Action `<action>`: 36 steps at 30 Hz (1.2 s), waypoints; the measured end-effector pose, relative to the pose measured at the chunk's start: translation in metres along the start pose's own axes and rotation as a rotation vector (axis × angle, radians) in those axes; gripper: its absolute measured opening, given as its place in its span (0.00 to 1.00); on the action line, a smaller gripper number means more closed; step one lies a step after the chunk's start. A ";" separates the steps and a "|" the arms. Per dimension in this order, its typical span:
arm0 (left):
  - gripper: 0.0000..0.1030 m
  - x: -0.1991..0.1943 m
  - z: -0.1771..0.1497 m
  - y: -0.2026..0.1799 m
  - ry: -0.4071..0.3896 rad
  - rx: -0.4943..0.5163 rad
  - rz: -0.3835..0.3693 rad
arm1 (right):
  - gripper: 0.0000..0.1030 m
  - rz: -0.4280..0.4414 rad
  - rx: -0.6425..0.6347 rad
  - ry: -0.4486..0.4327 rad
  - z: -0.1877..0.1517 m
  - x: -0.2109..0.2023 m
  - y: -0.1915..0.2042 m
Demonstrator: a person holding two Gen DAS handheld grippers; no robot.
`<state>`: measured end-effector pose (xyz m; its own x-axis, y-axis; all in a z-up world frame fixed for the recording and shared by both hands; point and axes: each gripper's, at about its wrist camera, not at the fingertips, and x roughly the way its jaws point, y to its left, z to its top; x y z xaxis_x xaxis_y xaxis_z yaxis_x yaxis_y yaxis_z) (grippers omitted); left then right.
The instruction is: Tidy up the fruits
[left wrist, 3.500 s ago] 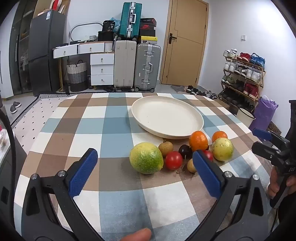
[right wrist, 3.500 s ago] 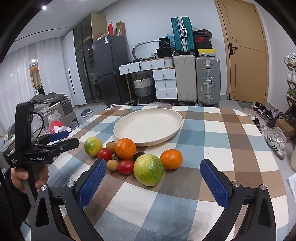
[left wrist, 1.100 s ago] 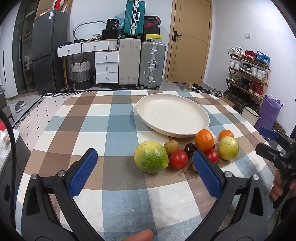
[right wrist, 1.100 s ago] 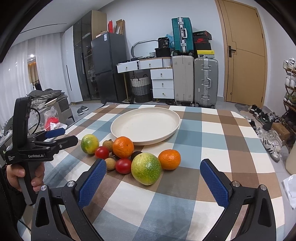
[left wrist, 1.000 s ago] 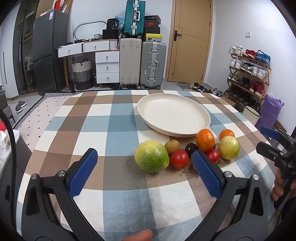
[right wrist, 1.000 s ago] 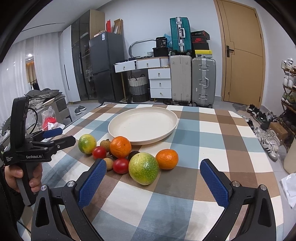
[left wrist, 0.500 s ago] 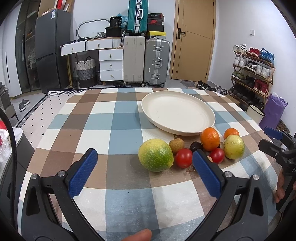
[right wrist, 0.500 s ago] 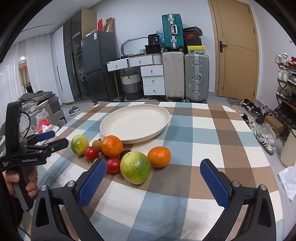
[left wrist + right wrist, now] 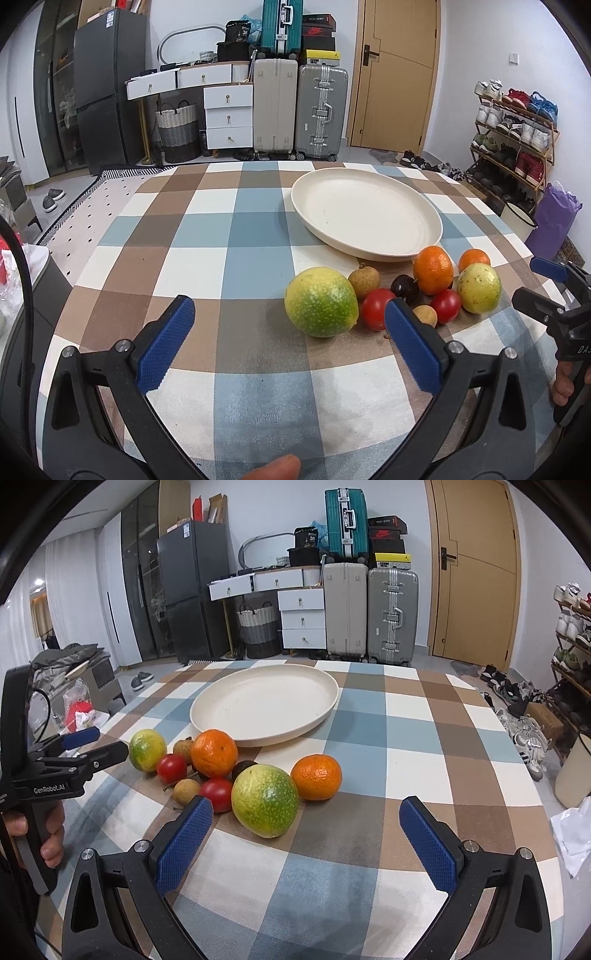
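Approach stage, judging by the layout: nothing is being carried yet. The left gripper [image 9: 288, 328] and right gripper [image 9: 304, 834] are both hovering with jaws spread wide and empty, short of the fruit cluster [image 9: 236, 768]. The fruits are lying on the checked tabletop [image 9: 207, 229], just in front of the empty cream plate [image 9: 266, 703]. The next move is probably calling for closing on one fruit, perhaps the large green-yellow fruit [image 9: 265, 800]. Suitcases [image 9: 369, 602] and a shoe rack [image 9: 513, 129] are standing behind.
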<state>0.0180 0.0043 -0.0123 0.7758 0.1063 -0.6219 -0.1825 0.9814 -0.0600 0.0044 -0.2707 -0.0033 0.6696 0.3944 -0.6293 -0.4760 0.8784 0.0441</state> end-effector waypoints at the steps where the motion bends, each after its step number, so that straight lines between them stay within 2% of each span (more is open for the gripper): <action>1: 0.99 0.001 0.000 0.000 0.005 0.000 -0.001 | 1.00 0.005 -0.008 0.008 0.000 0.002 0.002; 13: 0.99 0.019 0.000 0.010 0.078 -0.037 -0.014 | 1.00 0.024 -0.050 0.134 -0.001 0.031 0.010; 22: 0.99 0.033 0.000 0.011 0.127 -0.035 -0.045 | 0.98 0.064 0.001 0.153 0.002 0.041 0.003; 26: 0.88 0.040 0.001 0.010 0.151 -0.032 -0.065 | 0.91 0.090 0.021 0.157 0.004 0.043 0.003; 31: 0.69 0.051 0.000 0.008 0.203 -0.030 -0.110 | 0.79 0.129 0.041 0.181 0.004 0.050 0.004; 36: 0.63 0.055 0.003 0.004 0.195 -0.020 -0.128 | 0.74 0.142 0.038 0.179 0.005 0.051 0.008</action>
<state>0.0622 0.0142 -0.0443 0.6622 -0.0537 -0.7474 -0.1038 0.9812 -0.1625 0.0380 -0.2421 -0.0313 0.4845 0.4634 -0.7420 -0.5341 0.8285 0.1686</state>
